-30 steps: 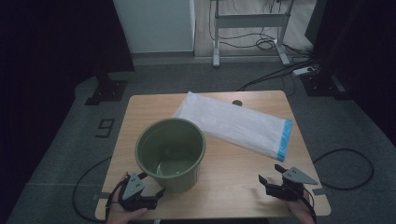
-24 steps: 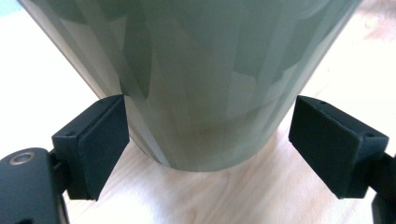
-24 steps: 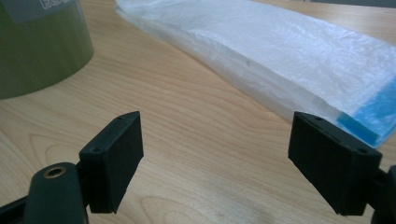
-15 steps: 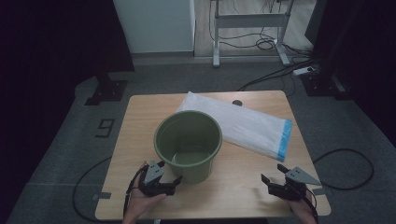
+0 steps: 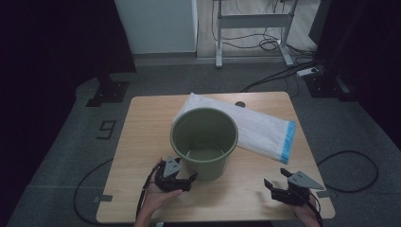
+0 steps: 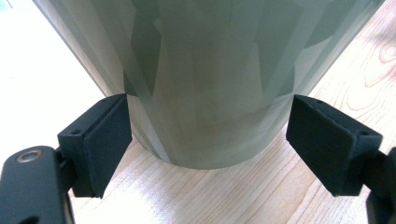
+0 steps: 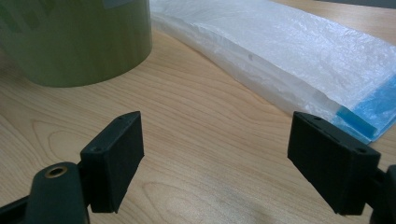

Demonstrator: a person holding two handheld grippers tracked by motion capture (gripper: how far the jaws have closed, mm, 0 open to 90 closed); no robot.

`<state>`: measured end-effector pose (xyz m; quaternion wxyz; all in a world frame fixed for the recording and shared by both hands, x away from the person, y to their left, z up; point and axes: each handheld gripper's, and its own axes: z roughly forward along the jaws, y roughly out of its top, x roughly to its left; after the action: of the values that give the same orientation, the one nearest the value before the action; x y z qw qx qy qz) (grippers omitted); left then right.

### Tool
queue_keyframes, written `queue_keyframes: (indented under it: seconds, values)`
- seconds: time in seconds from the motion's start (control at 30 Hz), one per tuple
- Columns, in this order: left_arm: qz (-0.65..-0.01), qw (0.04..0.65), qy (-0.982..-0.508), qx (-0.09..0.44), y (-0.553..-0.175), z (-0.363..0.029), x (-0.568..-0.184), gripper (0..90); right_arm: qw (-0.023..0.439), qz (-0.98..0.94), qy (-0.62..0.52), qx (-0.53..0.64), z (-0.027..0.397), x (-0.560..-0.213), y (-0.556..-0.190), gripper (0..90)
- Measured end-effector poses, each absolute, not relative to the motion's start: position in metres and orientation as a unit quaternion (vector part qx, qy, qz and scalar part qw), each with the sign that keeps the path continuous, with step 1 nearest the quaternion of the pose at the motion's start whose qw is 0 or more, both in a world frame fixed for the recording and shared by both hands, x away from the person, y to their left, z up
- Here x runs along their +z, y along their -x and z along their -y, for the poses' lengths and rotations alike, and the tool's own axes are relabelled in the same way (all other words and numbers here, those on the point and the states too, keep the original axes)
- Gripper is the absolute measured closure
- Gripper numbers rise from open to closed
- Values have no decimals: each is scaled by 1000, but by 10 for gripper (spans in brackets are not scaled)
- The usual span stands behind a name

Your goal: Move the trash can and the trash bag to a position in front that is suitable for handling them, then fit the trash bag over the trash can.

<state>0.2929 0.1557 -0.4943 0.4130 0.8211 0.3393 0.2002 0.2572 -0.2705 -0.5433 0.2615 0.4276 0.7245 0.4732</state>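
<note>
A green plastic bucket [image 5: 204,142] stands upright in the middle of the wooden table [image 5: 142,123]. Its rim overlaps a flat white plastic bag [image 5: 265,130] with a blue end strip, which lies behind it toward the right. My left gripper [image 5: 182,180] is at the bucket's near left side, down by its base. In the left gripper view the open jaws flank the bucket's base [image 6: 205,84], the left one right against its wall. My right gripper [image 5: 279,189] rests open near the front right edge, over bare wood. Its view shows the bucket [image 7: 79,37] and the bag [image 7: 289,51] beyond.
A small dark disc [image 5: 240,104] lies at the table's far edge. Cables [image 5: 350,161] trail on the grey floor around the table. A metal frame [image 5: 250,28] and a white cabinet [image 5: 156,23] stand beyond it.
The bucket has slid right from the front left to the table's middle, with my left gripper following at its base. The right gripper has stayed put.
</note>
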Motion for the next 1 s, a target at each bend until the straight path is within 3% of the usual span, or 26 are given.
queue_keyframes:
  seconds: [0.27,0.53,0.87,1.0]
  values:
    - [-378,377,-815,226,-270,-191,-500,142,275,-714,-447,464,274,-545,-258,179]
    - [-425,354,-803,223,-271,-228,-511,141,287,-713,-452,452,271,-545,-265,176]
    - [-447,349,-794,218,-273,-242,-516,141,309,-708,-469,427,269,-543,-281,183]
    - [-449,361,-792,204,-274,-247,-520,140,297,-703,-481,431,260,-536,-296,195]
